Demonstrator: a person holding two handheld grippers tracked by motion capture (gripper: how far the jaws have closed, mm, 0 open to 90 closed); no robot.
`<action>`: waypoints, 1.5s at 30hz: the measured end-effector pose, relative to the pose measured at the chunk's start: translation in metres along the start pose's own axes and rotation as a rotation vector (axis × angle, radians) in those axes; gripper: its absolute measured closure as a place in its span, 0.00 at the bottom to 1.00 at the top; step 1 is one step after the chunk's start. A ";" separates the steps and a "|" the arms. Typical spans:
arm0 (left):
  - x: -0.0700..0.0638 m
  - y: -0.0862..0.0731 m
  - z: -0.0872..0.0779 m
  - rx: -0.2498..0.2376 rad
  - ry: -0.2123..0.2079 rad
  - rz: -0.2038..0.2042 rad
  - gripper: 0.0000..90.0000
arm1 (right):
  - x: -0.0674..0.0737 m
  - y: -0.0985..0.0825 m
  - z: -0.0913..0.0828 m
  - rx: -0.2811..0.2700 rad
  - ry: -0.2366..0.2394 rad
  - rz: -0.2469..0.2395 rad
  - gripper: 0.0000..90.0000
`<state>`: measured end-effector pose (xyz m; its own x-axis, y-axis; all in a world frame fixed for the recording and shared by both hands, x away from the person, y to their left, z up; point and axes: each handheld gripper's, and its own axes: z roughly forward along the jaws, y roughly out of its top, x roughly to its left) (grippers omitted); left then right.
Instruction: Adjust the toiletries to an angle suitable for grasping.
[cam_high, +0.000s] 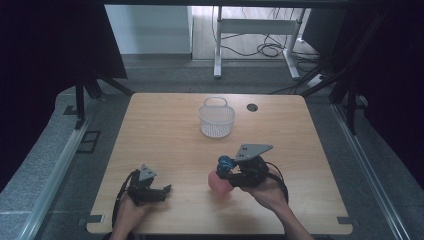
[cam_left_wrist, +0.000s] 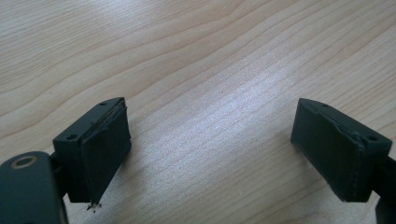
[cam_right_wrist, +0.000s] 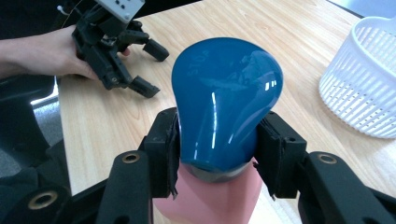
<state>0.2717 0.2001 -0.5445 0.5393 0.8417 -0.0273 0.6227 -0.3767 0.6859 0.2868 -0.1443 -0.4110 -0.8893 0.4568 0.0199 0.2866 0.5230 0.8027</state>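
Right gripper (cam_right_wrist: 217, 154) clamping blue bulb (cam_right_wrist: 224, 98), pink base (cam_right_wrist: 208, 198)

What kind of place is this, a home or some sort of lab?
Most likely a lab or recording workspace, not a home. A bare wooden table stands between dark curtains, on grey carpet with metal floor rails, and loose cables trail round a desk frame behind it.
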 end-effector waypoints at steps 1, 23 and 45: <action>0.000 0.000 0.000 0.000 0.000 0.000 0.13 | -0.001 0.001 0.000 -0.002 -0.003 0.000 0.59; 0.000 0.000 0.000 -0.001 0.000 0.001 0.13 | -0.036 0.016 0.010 -0.014 -0.052 0.027 0.59; 0.000 0.000 0.000 -0.004 0.000 -0.002 0.13 | -0.068 0.041 0.014 -0.013 -0.104 0.073 0.59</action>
<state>0.2718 0.2003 -0.5446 0.5382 0.8423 -0.0288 0.6215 -0.3735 0.6886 0.3640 -0.1439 -0.3878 -0.8244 0.5657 0.0174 0.3438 0.4762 0.8093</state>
